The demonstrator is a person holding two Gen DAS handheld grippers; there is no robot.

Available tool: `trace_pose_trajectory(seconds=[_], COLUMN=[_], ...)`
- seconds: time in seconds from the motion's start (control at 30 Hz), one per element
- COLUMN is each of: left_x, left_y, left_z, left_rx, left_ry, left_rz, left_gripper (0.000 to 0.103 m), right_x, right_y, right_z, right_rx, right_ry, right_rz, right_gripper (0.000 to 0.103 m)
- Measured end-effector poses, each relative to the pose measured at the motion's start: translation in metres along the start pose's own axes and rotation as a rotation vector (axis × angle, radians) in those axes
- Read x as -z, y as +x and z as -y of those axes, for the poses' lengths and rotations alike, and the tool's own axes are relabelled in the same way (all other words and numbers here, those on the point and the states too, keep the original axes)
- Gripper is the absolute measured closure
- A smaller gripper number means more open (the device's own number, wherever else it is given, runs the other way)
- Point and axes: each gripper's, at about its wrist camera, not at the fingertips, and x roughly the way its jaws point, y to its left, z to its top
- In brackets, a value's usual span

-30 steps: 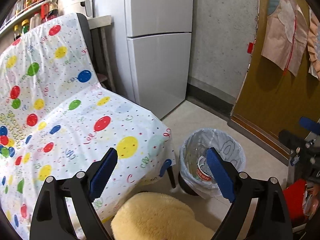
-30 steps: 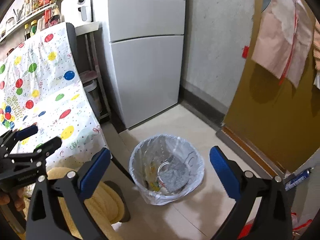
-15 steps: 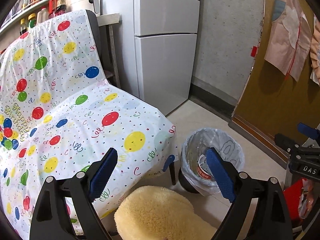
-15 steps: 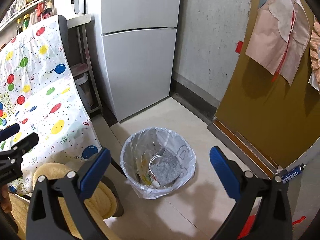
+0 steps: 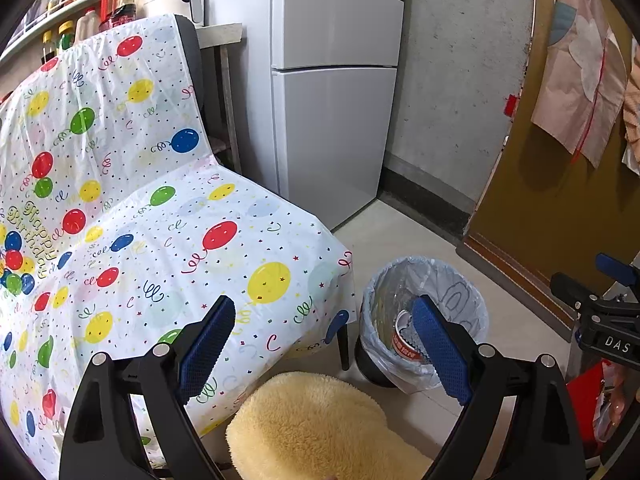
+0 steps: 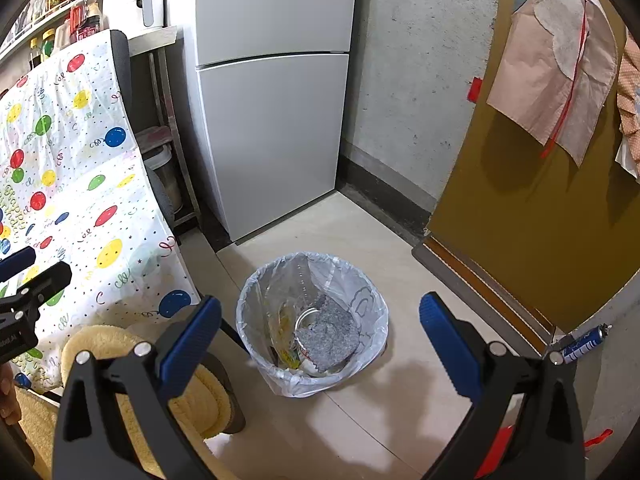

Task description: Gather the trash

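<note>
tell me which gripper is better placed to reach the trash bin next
Right. The right gripper is open and empty with the trash bin framed between its fingers; the left gripper faces the tablecloth.

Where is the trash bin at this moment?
The trash bin stands on the floor, centred in the right wrist view between the draped table and the brown door, in front of the fridge.

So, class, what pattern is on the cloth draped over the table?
White cloth printed with balloons in red, yellow, green and blue, plus curly streamers; clearest in the left wrist view.
</note>
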Motion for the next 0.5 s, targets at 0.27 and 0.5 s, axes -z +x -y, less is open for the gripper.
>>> trace_pose_trajectory(seconds=[0.27, 0.5], left_x=[0.0001, 0.0004], left_y=[-0.0003, -0.0003], left_z=[-0.0003, -0.0015], left_rx=[-0.002, 0.002], left_ry=[-0.002, -0.002], left_rz=[0.0, 0.003], left_gripper=[0.013, 0.013], right_x=[0.0005, -0.001], right_y=[-0.0005, -0.0005], right_z=[-0.0006, -0.0001], right_rx=[0.002, -0.001], right_ry=[0.003, 0.003], right_rz=[0.002, 0.008], right_gripper=[0.006, 0.006])
